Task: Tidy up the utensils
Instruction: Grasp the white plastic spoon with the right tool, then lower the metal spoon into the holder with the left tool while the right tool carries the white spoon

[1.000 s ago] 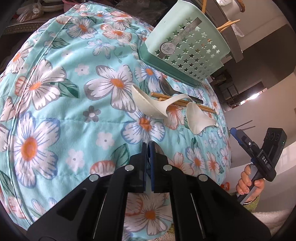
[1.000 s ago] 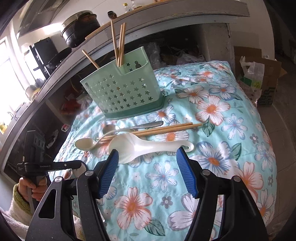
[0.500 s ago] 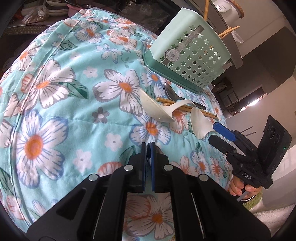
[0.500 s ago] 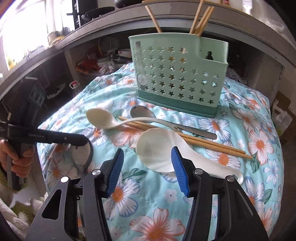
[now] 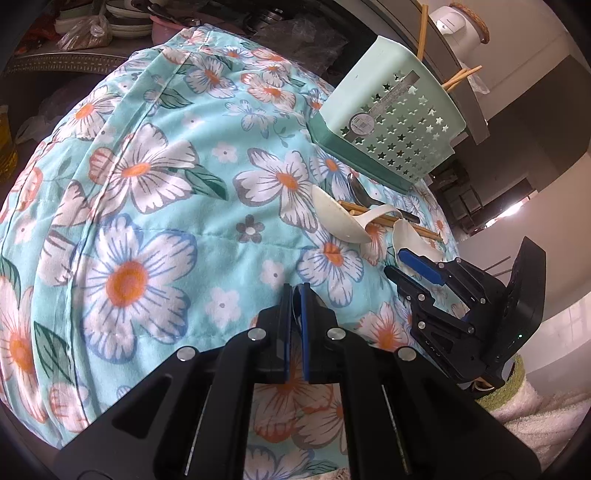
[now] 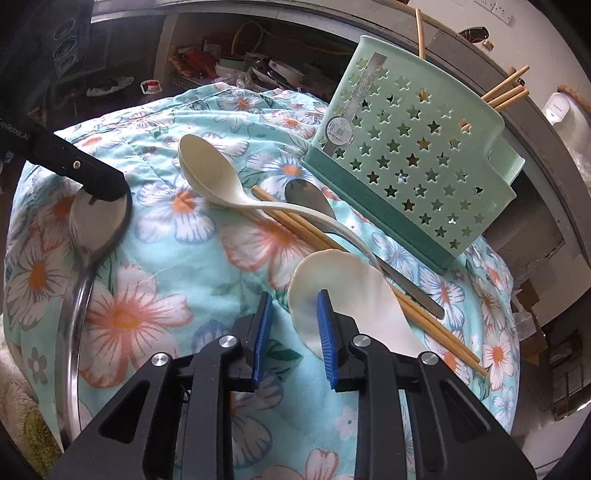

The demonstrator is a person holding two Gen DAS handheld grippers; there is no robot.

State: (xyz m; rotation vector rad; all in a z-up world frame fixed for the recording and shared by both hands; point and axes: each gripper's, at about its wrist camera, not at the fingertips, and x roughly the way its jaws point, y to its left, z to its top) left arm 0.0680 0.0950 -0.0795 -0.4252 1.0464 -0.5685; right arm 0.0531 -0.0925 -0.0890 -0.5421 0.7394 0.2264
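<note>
A mint-green star-holed utensil holder (image 6: 406,155) stands on the floral cloth (image 6: 177,280), with chopsticks (image 6: 506,88) sticking out of it. In front of it lie a cream spoon (image 6: 210,173), a pair of chopsticks (image 6: 295,225), a steel spoon (image 6: 310,199) and a white flat paddle (image 6: 362,295). My right gripper (image 6: 293,328) is closing. The paddle's near edge sits between its blue pads, which stand apart from it. My left gripper (image 5: 294,295) is shut on the rim of a large steel spoon (image 6: 96,225), well left of the pile.
A dark shelf with bags and dishes (image 6: 229,70) runs behind the cloth. A grey counter edge (image 6: 554,155) passes above the holder, with a white jar (image 5: 458,22) on it. A white and green towel (image 5: 535,410) lies at the cloth's near side.
My right gripper has rolled, dropped toward the cloth and come up to the white paddle while its jaws narrowed. My left gripper has shifted only slightly and stays shut.
</note>
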